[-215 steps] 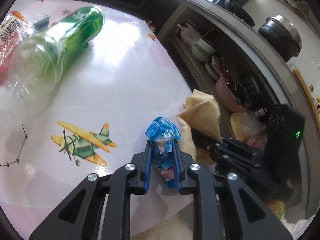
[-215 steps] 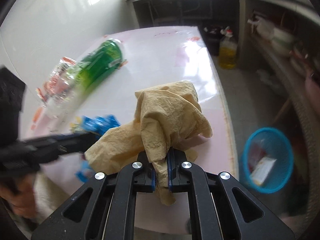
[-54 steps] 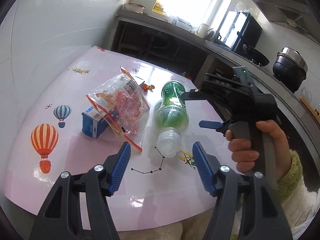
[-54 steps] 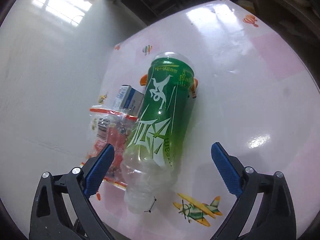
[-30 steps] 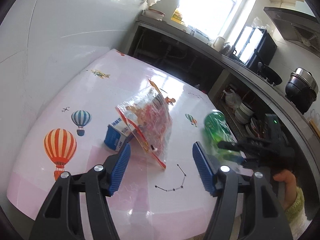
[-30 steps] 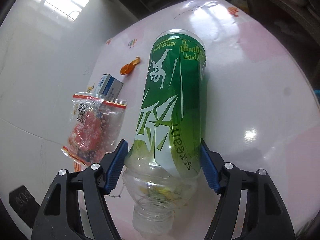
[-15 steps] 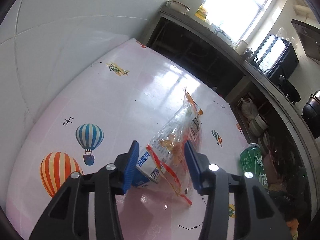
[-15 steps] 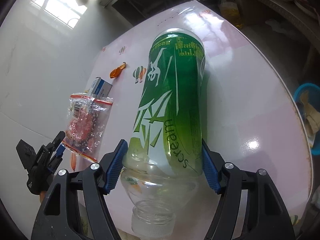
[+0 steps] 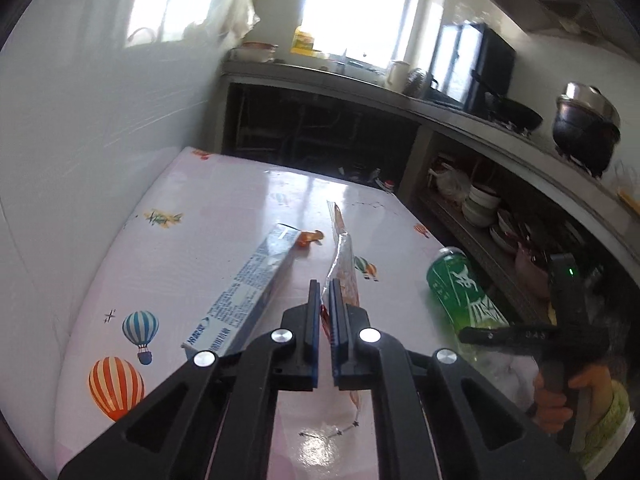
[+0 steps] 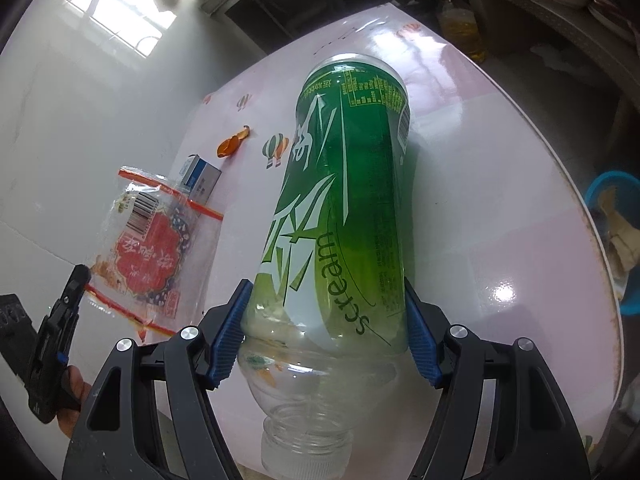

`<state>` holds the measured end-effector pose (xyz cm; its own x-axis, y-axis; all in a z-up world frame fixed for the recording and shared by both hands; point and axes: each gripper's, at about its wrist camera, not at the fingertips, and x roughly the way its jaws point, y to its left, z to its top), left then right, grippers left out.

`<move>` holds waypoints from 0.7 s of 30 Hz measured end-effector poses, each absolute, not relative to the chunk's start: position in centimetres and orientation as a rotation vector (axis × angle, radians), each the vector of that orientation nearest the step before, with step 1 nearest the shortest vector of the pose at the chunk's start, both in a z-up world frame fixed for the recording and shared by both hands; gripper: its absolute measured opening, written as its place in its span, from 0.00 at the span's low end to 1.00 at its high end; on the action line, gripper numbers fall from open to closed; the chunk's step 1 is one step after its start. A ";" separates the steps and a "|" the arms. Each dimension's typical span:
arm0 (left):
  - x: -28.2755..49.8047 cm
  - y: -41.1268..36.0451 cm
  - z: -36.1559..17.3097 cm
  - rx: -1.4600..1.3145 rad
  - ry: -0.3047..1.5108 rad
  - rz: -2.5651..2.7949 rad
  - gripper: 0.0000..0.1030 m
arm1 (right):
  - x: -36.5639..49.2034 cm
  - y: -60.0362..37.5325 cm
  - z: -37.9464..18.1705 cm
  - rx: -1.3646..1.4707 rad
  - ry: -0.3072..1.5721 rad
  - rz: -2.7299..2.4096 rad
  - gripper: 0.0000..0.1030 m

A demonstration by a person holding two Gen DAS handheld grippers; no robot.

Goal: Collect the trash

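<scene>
My left gripper (image 9: 325, 300) is shut on the edge of a clear plastic bag (image 9: 343, 258) with a red print, held edge-on above the table; the bag also shows in the right wrist view (image 10: 150, 256), with the left gripper (image 10: 76, 280) at its lower left corner. My right gripper (image 10: 326, 320) is shut on a large green plastic bottle (image 10: 344, 208), neck toward the camera, lifted over the table. The bottle also shows in the left wrist view (image 9: 460, 292). A blue-white carton (image 9: 244, 292) and an orange scrap (image 9: 308, 237) lie on the table.
The pink table (image 9: 192, 208) with balloon and plane prints stands against a white wall. A blue waste basket (image 10: 618, 236) holding trash sits on the floor right of the table. Kitchen counter, shelves with bowls (image 9: 480, 204) and a yellow oil jug (image 10: 460, 28) are behind.
My left gripper has closed on the plastic bag and lifted it edge-on. The right gripper keeps hold of the green bottle, shifted slightly toward the table's right side.
</scene>
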<state>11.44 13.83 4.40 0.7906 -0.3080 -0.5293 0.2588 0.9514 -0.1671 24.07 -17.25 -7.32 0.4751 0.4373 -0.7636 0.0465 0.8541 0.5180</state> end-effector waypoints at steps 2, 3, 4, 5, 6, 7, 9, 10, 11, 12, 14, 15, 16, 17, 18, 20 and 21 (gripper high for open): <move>9.5 11.0 4.9 0.026 0.566 -0.357 0.04 | 23.8 -17.5 -7.2 0.518 1.057 0.241 0.64; 9.0 10.0 5.0 0.060 0.564 -0.384 0.04 | 23.6 -17.7 -7.1 0.517 1.053 0.232 0.64; 8.2 8.7 4.9 0.097 0.568 -0.421 0.04 | 23.3 -18.0 -7.1 0.515 1.050 0.225 0.64; 7.7 7.4 4.5 0.125 0.585 -0.458 0.04 | 23.0 -18.3 -7.1 0.516 1.046 0.216 0.64; 7.3 6.4 4.0 0.142 0.608 -0.486 0.05 | 22.8 -18.6 -7.1 0.518 1.044 0.210 0.64; 7.1 5.4 3.3 0.157 0.638 -0.508 0.06 | 22.5 -18.9 -7.0 0.522 1.042 0.204 0.64; 7.3 4.3 1.5 0.153 0.717 -0.519 0.22 | 21.8 -19.6 -7.0 0.528 1.036 0.188 0.64; 7.6 4.1 0.7 0.127 0.765 -0.532 0.31 | 21.5 -19.9 -6.9 0.530 1.034 0.179 0.64; 7.7 4.1 -0.1 0.068 0.811 -0.560 0.35 | 21.2 -20.3 -6.9 0.532 1.032 0.172 0.64; 7.8 4.4 -0.5 0.020 0.837 -0.577 0.36 | 20.9 -20.7 -6.8 0.532 1.029 0.162 0.64; 8.2 5.3 -0.9 -0.099 0.882 -0.615 0.39 | 20.2 -21.3 -6.6 0.531 1.022 0.146 0.64; 8.4 6.0 -0.8 -0.140 0.883 -0.619 0.40 | 19.9 -21.6 -6.3 0.535 1.017 0.139 0.64; 8.6 6.6 -0.6 -0.167 0.877 -0.615 0.41 | 19.7 -21.7 -6.1 0.540 1.009 0.137 0.64; 9.0 7.3 -0.3 -0.188 0.864 -0.599 0.42 | 19.6 -22.0 -5.8 0.548 1.001 0.138 0.64; 9.2 8.0 0.0 -0.196 0.850 -0.577 0.43 | 19.3 -22.2 -5.4 0.558 0.991 0.146 0.64; 10.1 8.9 0.5 -0.179 0.820 -0.525 0.46 | 19.5 -22.1 -4.7 0.579 0.973 0.177 0.64; 10.7 9.1 0.5 -0.168 0.817 -0.493 0.46 | 19.4 -21.8 -4.3 0.579 0.963 0.195 0.64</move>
<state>10.69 9.14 0.48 0.5794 -0.4829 -0.6566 0.3562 0.8746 -0.3289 19.39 -21.80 -4.33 0.5677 0.4053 -0.7166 0.0941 0.8328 0.5456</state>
